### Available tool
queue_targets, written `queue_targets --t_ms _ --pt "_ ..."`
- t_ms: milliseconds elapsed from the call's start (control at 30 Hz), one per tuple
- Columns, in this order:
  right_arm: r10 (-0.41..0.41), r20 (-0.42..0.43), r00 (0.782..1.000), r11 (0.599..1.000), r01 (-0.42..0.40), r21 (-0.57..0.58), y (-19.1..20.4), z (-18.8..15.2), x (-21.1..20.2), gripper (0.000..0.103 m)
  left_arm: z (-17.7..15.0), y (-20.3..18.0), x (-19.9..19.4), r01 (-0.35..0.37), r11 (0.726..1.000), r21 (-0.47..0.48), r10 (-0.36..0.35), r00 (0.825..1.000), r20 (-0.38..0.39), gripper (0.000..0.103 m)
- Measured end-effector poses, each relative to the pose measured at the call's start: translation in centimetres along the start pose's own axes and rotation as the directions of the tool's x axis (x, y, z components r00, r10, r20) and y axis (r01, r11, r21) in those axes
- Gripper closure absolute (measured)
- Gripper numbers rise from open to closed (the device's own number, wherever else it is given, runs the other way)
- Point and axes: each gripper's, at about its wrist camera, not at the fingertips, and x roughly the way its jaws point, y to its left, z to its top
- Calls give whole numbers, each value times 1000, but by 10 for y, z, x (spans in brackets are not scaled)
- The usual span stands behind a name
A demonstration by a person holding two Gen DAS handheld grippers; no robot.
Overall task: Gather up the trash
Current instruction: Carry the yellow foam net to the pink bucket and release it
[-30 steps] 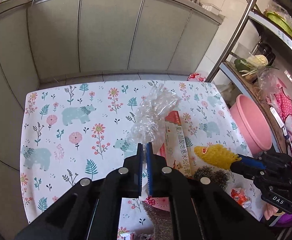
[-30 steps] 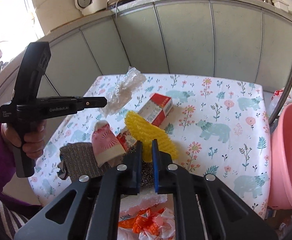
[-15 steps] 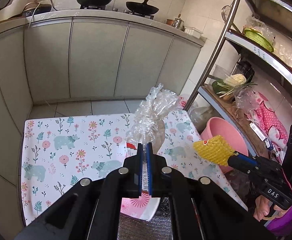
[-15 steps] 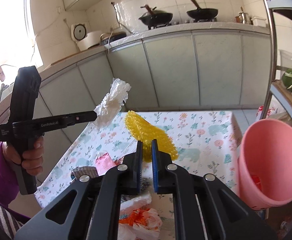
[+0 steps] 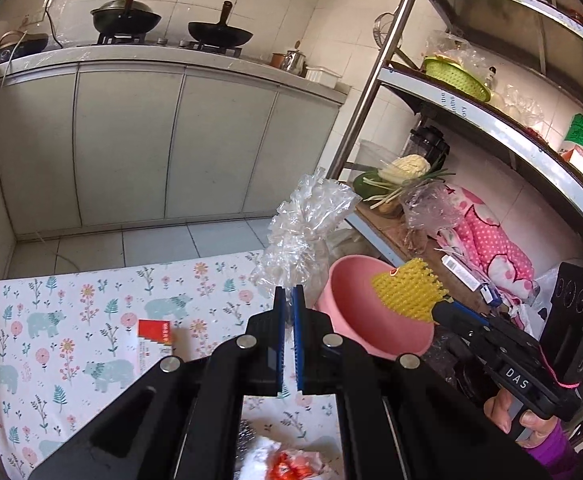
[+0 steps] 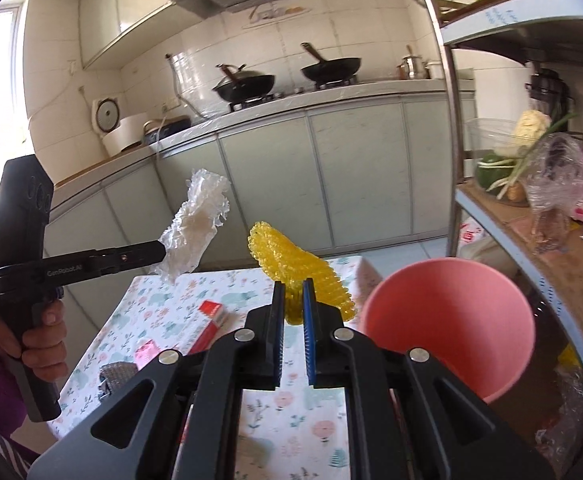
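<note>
A: Why do we hold both pieces up off the table [image 5: 51, 300]?
B: To carry them to the pink bin [image 5: 355, 320] on the right. Our left gripper [image 5: 287, 300] pinches the clear plastic wrap [image 5: 303, 232]; our right gripper [image 6: 293, 300] clamps the yellow foam net [image 6: 291, 256], beside the rim.

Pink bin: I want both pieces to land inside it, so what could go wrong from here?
1. The clear plastic bag, pinched only at its bottom edge by the left gripper, is light and may drift past the pink bin.
2. The yellow foam net in the right gripper is not clearly above the bin's opening; released now, it could hit the rim or the table.
</note>
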Motion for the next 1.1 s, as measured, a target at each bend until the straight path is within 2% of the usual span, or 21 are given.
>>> queue_targets --t_ms 267,533,1100 --pt "-86 24 996 994 84 74 -48 -6 -14 94 6 -55 41 91 994 53 -90 995 -32 100" --pt "-138 13 990 983 136 126 -79 -12 -15 94 1 -92 77 127 988 92 -120 990 -78 100" --pt "-159 -16 987 974 160 158 -100 -22 2 94 -9 -104 112 123 987 107 -108 985 -138 100"
